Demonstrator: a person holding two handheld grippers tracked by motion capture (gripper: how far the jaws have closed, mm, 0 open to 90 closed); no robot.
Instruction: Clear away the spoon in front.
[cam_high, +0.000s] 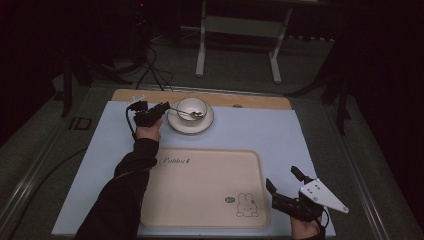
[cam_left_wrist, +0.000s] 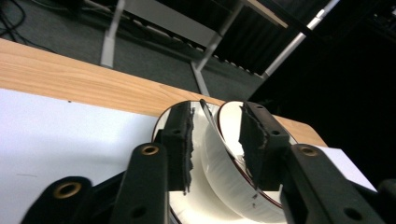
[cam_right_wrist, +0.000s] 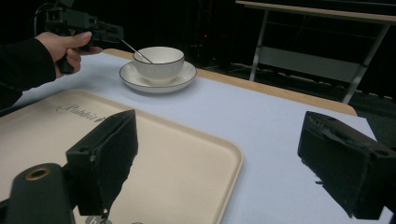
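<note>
Reaching toward the cup (cam_high: 192, 108), the left tool (cam_high: 161, 110) sits at nine o'clock of the saucer (cam_high: 176, 123), near the desk's (cam_high: 250, 127) far edge. Its jaws stand partly apart, with the spoon (cam_left_wrist: 211, 122) handle between them; no pad clearly presses it. The spoon's bowl rests in the cup, and the handle slants out over the rim toward the tool. At five o'clock of the tray (cam_high: 165, 200), the right tool (cam_high: 286, 186) is wide open and holds nothing.
</note>
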